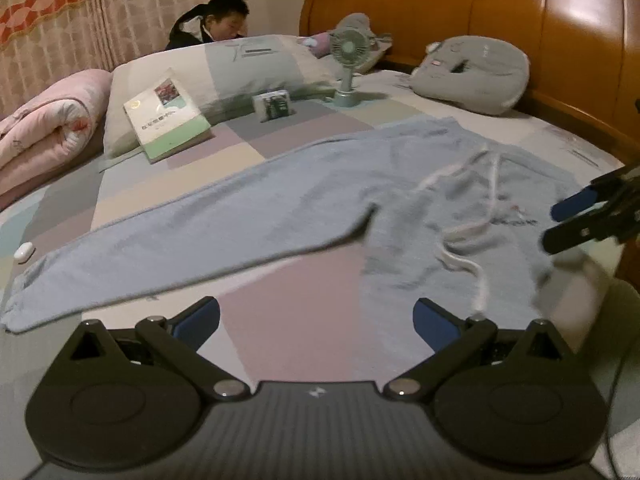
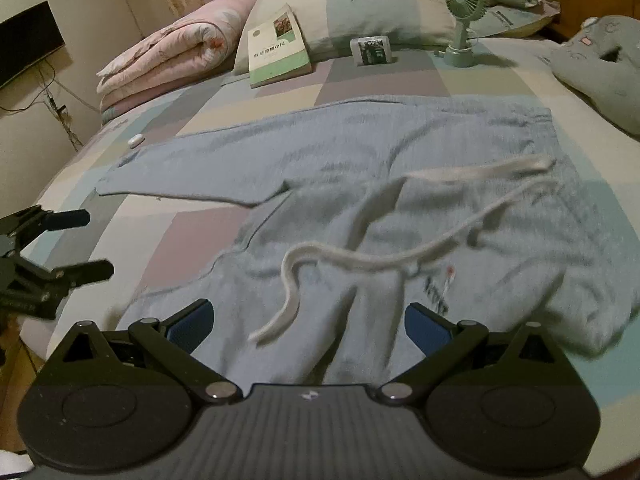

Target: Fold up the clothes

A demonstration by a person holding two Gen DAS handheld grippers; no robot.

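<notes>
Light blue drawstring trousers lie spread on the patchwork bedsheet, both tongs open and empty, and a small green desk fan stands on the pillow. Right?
Not quite: the small green desk fan stands on the patchwork bedsheet in front of the pillow, as the right wrist view shows. The rest holds.

Wooden headboard point(image 1: 500, 4), patterned curtains point(image 1: 80, 12), dim light

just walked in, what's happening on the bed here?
A person holds two tongs over light blue sweatpants spread on the bed. One leg stretches out flat to the left; the nearer part is bunched, with the white drawstring loose on top. Left tongs and right tongs are both open and grip nothing. No tidy fold shows yet.
</notes>
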